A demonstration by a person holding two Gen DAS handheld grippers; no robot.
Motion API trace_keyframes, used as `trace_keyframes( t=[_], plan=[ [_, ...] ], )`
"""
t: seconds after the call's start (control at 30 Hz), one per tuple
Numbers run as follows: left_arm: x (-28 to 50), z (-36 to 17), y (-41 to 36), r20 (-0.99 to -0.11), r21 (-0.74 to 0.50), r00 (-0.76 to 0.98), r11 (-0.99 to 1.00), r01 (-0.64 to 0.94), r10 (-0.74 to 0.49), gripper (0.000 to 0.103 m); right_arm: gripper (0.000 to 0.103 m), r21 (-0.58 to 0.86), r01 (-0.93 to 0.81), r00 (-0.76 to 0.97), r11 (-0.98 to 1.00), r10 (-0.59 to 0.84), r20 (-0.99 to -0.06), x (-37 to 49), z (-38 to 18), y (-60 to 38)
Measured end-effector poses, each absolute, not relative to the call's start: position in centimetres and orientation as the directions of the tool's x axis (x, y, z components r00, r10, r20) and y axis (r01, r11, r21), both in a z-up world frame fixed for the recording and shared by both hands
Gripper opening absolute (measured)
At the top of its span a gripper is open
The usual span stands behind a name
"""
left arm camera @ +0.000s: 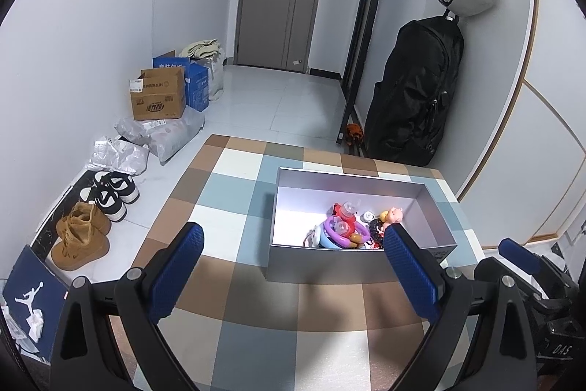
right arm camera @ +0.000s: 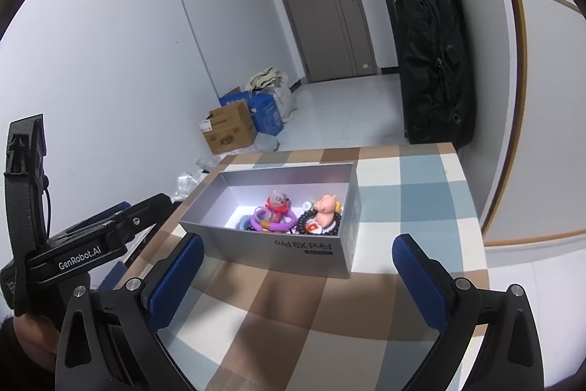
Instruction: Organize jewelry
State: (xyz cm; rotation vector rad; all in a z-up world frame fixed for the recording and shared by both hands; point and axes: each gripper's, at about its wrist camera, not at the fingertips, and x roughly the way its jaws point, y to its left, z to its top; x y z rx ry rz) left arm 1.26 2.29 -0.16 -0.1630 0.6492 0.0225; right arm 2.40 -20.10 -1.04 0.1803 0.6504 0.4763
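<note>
Both tools, left tool and right tool, are gaping wide, holding nothing, at lower frame; mid-frame, grey box is sitting on the checkered bench.

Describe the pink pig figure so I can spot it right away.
On the checked tablecloth stands an open grey box. Inside, toward its right end, the pink pig figure sits on a ring of dark beads. It is the only pale pink animal shape; its neighbours are purple rings and a red toy.

Black hand-held gripper frames, blue textured pads, silver screws, "GenRobot.AI" label.
</note>
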Motion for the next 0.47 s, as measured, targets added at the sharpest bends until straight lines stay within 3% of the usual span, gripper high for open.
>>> trace_keyframes(
  t=[0.47],
  plan=[
    [1.4,-0.24,2.1,-0.606,-0.131,0.795,0.989,-0.063,-0.029,0.096,0.103,0.317,-0.357,0.681,0.879,0.477,-0.556,2.49,-1.35,-20.23]
  ],
)
